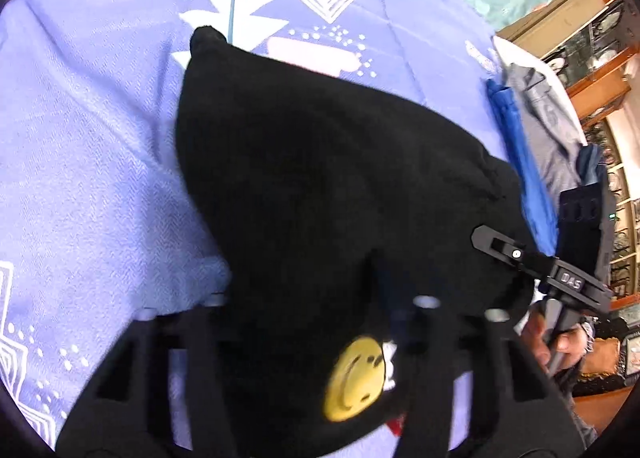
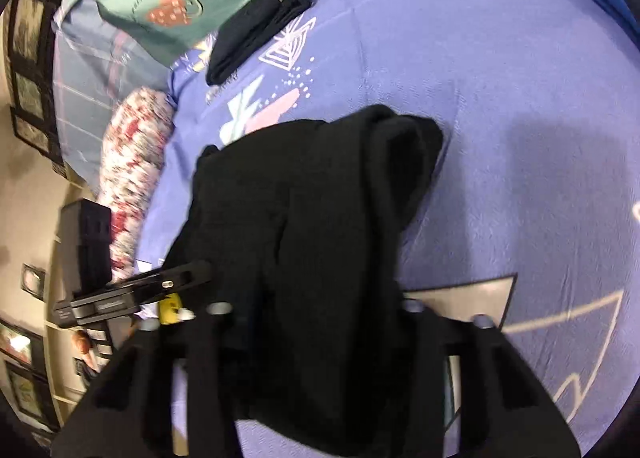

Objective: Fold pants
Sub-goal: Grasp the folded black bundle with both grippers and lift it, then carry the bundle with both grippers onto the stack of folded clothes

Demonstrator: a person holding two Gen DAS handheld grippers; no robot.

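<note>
Black pants point(image 1: 320, 186) lie partly folded, bunched at frame centre on the lilac bed sheet point(image 1: 92, 146). Left gripper point(image 1: 320, 342) and right gripper point(image 2: 316, 342) each clamp the near fabric edge. Final fold and flattening remain, by my judgement.

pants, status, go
Left gripper and right gripper each shut on black pants. Pants bunched on bed. Nothing in the way.

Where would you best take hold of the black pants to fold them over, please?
By the near end's two corners, coming from the near side: the black pants lie as a long strip running away across the purple bedsheet, with the far end a rounded fold.
</note>
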